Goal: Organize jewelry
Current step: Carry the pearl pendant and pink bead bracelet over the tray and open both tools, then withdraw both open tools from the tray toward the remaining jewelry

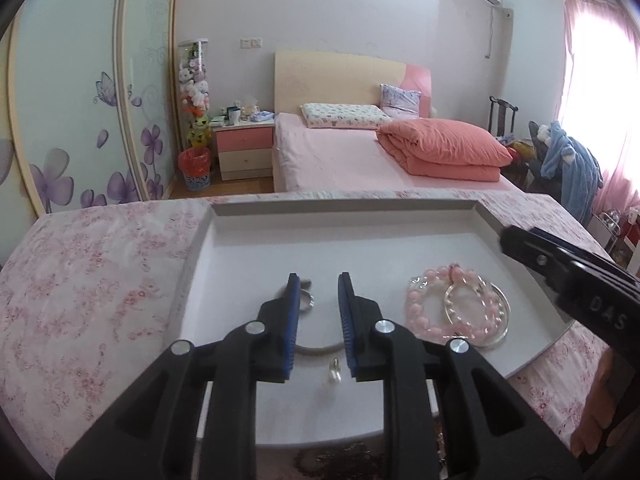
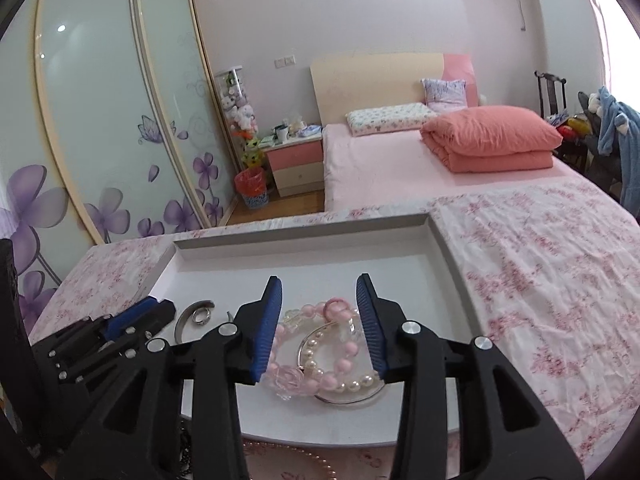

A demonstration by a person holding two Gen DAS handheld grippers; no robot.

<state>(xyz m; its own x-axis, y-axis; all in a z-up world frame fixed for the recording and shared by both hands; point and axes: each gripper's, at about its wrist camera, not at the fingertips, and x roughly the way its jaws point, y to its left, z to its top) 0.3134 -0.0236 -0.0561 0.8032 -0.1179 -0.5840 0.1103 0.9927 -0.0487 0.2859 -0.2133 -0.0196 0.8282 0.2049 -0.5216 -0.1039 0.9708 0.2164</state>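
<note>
You are working over the floral-covered tabletop (image 2: 540, 280), where the grey tray (image 2: 444, 248) is filling the middle of both views. You are sorting pieces onto that tray, I judge. In the right wrist view, lower centre, the pile of bracelets (image 2: 320, 356) — pink beads, pearls and a silver bangle (image 2: 344, 398) — is lying on the tray floor between your right tongs (image 2: 326, 324), which are standing spread and gripping nothing. In the left wrist view your left tongs (image 1: 319, 316) are also hanging spread and empty, with the silver rings (image 1: 306, 300) just left of them and a small pearl earring (image 1: 335, 372) low between the fingers. Next you are probably separating the tangled bracelets: closing on one strand only.
</note>
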